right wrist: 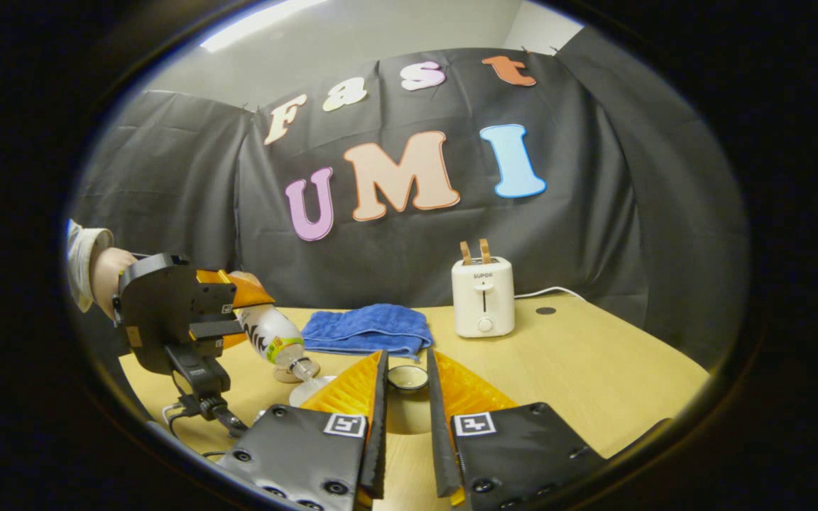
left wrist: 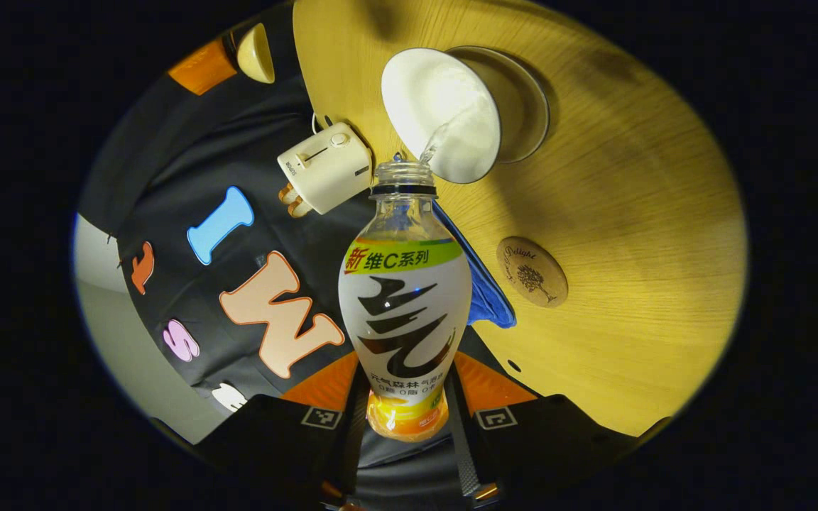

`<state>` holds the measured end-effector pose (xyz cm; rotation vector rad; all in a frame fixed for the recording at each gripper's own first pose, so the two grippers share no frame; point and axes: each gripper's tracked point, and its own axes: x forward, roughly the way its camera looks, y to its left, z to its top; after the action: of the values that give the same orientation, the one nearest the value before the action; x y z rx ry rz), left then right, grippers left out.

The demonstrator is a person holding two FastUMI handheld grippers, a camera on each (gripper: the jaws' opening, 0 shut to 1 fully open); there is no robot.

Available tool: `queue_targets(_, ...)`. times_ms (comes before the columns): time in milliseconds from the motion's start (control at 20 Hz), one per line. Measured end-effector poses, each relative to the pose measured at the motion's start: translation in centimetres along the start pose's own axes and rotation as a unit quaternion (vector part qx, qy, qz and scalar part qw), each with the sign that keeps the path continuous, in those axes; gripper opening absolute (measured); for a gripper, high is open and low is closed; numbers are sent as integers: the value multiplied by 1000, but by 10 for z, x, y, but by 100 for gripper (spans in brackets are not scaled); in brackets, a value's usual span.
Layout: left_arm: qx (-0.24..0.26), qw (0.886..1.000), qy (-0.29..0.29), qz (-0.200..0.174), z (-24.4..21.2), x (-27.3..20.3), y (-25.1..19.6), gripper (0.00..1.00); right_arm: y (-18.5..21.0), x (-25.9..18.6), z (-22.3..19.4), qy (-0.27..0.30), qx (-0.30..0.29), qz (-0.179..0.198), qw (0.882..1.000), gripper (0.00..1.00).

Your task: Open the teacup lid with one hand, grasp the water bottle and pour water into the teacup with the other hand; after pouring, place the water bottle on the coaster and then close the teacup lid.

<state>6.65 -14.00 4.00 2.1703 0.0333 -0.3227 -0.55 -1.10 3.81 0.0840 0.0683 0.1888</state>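
My left gripper (left wrist: 406, 397) is shut on the water bottle (left wrist: 405, 298), a clear bottle with a white, green and orange label and no cap. The bottle is tipped mouth-down, and a thin stream of water runs into the white teacup (left wrist: 444, 113) on its saucer (left wrist: 526, 106). In the right gripper view a hand holds that gripper (right wrist: 249, 312) with the bottle (right wrist: 277, 341) slanting down toward the teacup (right wrist: 309, 389), half hidden behind my finger. My right gripper (right wrist: 407, 365) is shut on the teacup lid (right wrist: 407, 377), held off to the side. The round wooden coaster (left wrist: 532, 272) lies bare beside the cup.
A white toaster (right wrist: 483, 297) stands at the back of the wooden table (right wrist: 593, 376), its cord trailing right. A folded blue cloth (right wrist: 368, 328) lies left of it. A cable hangs from the left gripper's body down to the table's near-left edge.
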Motion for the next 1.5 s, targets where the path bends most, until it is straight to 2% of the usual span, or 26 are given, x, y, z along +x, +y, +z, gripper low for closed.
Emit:
queue_targets(650, 14, 1000, -6, -1, 6, 0, 2, 53, -2, -1, -1, 3, 1, 0, 1000, 30)
queue_targets(950, -12, 1000, -17, -10, 10, 2, -7, 53, -2, 2, -2, 7, 2, 0, 1000, 29)
queue_targets(1050, -36, 999, -26, -21, 13, 3, -15, 53, -1, 1, -4, 7, 1, 1, 1000, 29)
queue_targets(1150, -87, 995, -40, -41, 18, 2, -28, 54, -1, 2, -4, 8, 0, 2, 1000, 30)
queue_targets(1350, -200, 973, -72, -89, 36, 0, -49, 53, -3, 2, -4, 8, 1, 0, 1000, 30)
queue_targets(1500, -258, 957, -82, -101, 40, -3, -59, 54, -3, 2, -4, 8, 3, -1, 1000, 29)
